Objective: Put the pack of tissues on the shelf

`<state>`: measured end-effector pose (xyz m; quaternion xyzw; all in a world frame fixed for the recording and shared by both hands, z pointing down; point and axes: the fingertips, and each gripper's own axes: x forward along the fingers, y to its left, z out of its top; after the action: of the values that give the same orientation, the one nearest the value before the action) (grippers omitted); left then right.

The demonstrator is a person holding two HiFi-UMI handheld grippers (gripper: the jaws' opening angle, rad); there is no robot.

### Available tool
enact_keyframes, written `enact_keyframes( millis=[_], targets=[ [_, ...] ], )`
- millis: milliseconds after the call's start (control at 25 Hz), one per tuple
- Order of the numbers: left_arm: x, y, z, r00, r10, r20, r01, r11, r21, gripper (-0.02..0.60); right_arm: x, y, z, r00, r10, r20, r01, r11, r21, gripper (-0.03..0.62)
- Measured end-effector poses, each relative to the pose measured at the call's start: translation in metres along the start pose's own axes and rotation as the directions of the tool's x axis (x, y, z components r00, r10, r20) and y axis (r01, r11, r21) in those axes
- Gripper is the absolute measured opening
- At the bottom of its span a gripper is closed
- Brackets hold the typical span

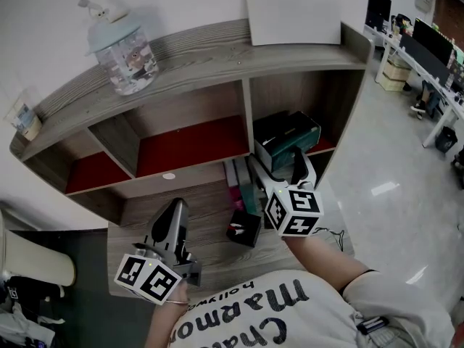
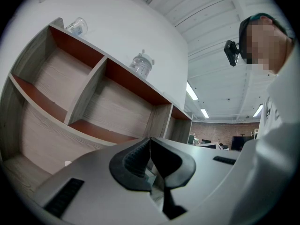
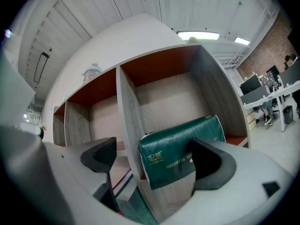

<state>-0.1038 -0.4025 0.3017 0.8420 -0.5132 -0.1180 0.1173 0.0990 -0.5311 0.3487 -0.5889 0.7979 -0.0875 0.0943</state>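
The dark green pack of tissues point(image 1: 286, 138) point(image 3: 180, 149) lies in the right compartment of the wooden shelf point(image 1: 217, 42), its near end sticking out over the front edge. My right gripper point(image 1: 278, 167) point(image 3: 154, 156) is just in front of the pack and open. The right finger overlaps the pack's end and the left finger stands clear of it. My left gripper point(image 1: 175, 207) point(image 2: 150, 142) is low at the left over the wooden base, shut with nothing between its pads.
A glass jar point(image 1: 125, 53), a white board point(image 1: 293, 17) and a small cup point(image 1: 24, 118) stand on the shelf's top. Flat boxes point(image 1: 243, 183) and a small black box point(image 1: 245, 227) lie on the base below the pack. The middle and left compartments hold nothing.
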Motion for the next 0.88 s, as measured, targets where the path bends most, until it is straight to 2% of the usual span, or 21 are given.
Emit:
enact_keyframes(
  millis=[200,600,880],
  targets=[
    [-0.003,0.002,0.001,1.000,0.009,0.003,-0.009,1.000,-0.002,0.018,0.006,0.001,-0.001,0.998,0.059,-0.010,-0.059,0.998,0.001,0.507],
    [-0.004,0.003,-0.002,1.000,0.017,0.004,-0.017,1.000,-0.012,0.018,0.004,0.012,-0.007,0.997,0.080,-0.016,-0.080,0.997,0.012,0.529],
    [-0.004,0.003,-0.004,1.000,0.027,0.003,-0.027,0.999,-0.020,0.018,0.010,0.028,-0.012,0.990,0.139,-0.030,-0.139,0.990,0.011,0.529]
  ],
)
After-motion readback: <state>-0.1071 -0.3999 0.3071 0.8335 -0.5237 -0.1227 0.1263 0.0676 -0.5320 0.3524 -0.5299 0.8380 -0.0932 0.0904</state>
